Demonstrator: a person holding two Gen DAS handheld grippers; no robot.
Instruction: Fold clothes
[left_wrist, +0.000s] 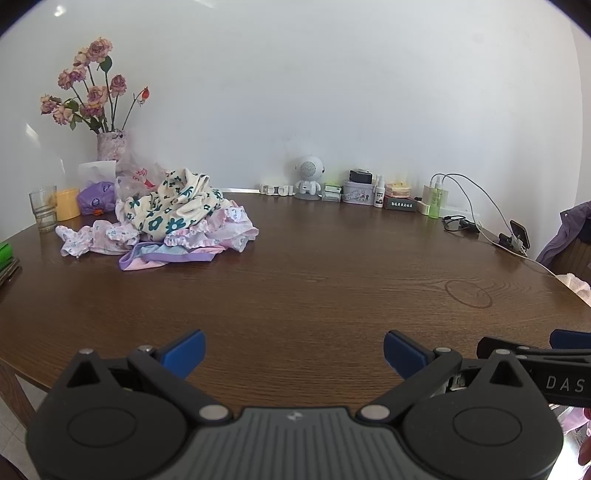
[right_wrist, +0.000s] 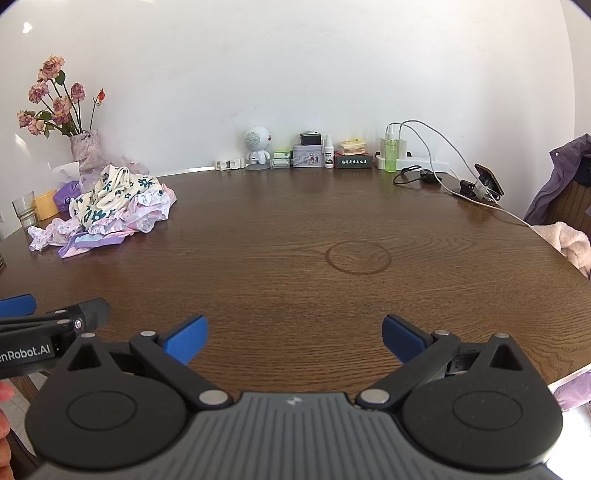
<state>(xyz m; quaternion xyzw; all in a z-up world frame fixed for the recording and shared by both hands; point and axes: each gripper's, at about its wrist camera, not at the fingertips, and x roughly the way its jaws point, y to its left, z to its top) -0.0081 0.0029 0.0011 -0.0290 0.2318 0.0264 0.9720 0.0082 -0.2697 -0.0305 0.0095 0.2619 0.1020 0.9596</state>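
Clothes pile heaped on desk, far ahead-left of left tool and right tool, both spread apart, empty.

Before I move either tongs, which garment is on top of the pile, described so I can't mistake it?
Find the vase of dried roses at the far left of the wooden table; the clothes pile lies just in front of it. The top piece is the cream garment with dark teal flowers, crumpled; those beneath are pink and lilac.
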